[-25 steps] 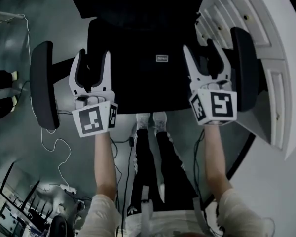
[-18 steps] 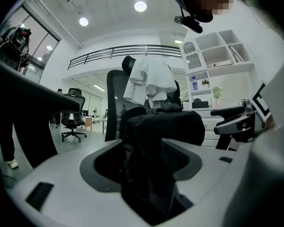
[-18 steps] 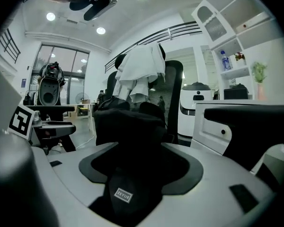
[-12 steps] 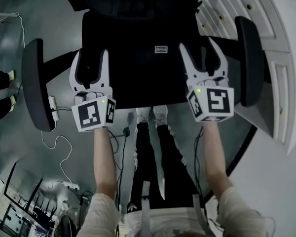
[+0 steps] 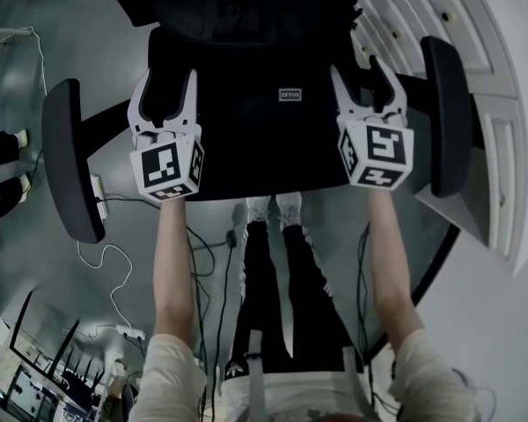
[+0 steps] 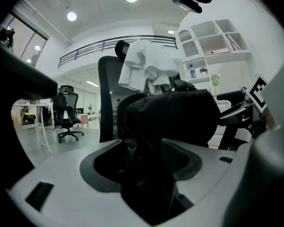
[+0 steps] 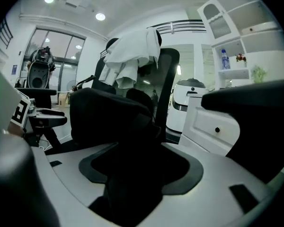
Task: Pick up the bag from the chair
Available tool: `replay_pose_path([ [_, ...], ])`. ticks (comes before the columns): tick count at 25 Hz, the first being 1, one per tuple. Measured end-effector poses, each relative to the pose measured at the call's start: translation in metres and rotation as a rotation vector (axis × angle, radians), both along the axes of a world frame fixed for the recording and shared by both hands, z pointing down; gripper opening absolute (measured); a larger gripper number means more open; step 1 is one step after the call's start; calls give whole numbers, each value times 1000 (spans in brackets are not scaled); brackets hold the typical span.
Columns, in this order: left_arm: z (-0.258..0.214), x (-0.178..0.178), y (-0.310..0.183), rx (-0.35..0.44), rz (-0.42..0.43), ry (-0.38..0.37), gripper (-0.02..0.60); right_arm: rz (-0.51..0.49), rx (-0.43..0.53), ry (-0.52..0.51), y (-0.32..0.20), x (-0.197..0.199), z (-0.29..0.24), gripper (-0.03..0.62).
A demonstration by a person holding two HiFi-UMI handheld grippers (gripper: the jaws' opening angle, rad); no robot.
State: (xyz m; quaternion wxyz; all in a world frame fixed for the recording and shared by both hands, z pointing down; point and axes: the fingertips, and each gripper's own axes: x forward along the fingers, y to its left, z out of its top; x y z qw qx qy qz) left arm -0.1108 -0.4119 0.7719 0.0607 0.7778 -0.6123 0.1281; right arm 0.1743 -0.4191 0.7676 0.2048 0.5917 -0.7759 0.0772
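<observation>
A black bag [image 5: 264, 121] with a small label lies on the seat of a black office chair [image 5: 75, 161]. My left gripper [image 5: 165, 95] is open at the bag's near left edge, its white fingers spread over the dark fabric. At the near right edge my right gripper [image 5: 365, 82] is open the same way. In the left gripper view the bag [image 6: 175, 112] bulges ahead and a fold of it lies between the spread jaws. The right gripper view shows the bag [image 7: 109, 115] likewise, with dark fabric reaching into the jaw gap.
The chair's armrests [image 5: 447, 117] flank both grippers. A white garment [image 6: 144, 67] hangs over the chair's backrest. A white cabinet with drawers [image 5: 458, 42] stands close on the right. Cables [image 5: 114, 262] trail over the floor at the left. My shoes [image 5: 273, 209] are under the seat's front.
Both grippers have moved forward over the bag's near edge and sit a little higher in the head view. Their jaws stay spread.
</observation>
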Motion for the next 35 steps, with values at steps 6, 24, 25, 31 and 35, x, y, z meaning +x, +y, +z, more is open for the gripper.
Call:
replay_pose_path([
  [6,34,-3,-36,-74,39,-36,239,1,-52,35,-27,8,34,265],
  [24,76,-15,-90,-108,153,134,239,-24,-167,-79,-91,8,90,265],
  [25,77,-10,-91,-118,180,149,239,-33,-173,-87,-92,11,91,265],
  [31,69,18,-102,-138,240,136,239,-95,-228,-184,-103,22,88,245],
  [35,70,16,-104,-128,212,129,221,-132,-225,-191,-105,13,88,205],
])
